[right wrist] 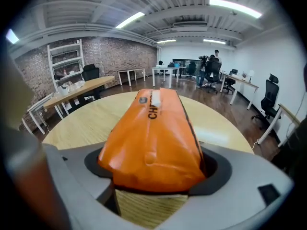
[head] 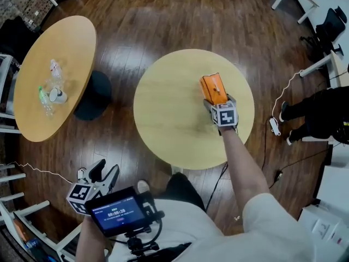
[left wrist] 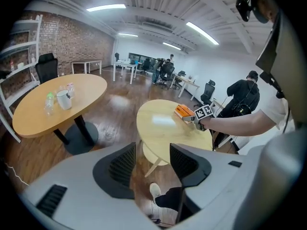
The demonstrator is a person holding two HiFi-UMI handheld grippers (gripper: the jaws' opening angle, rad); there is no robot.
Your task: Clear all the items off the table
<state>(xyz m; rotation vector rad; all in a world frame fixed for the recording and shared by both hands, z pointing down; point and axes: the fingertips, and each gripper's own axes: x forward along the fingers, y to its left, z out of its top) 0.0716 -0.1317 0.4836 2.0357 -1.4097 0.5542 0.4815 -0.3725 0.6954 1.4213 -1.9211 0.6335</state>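
Orange pack (head: pixel 213 88) lies on the round table (head: pixel 163 119) of pale wood, toward its right side, with bare table all around it. In the head view the right tongs (head: pixel 216 99) hold its near end. The left tongs (head: pixel 103 173) hang low over the dark plank floor (head: pixel 125 31), off the table. A second table (head: pixel 32 86) with bottles (head: pixel 46 100) and a cup (head: pixel 57 95) stands at the left, with free floor between.

The left gripper view shows what the head view does not: the left tongs stand apart, with nothing between.

The right gripper view shows the pack glossy and puffed, with black print; both pads press its sides.
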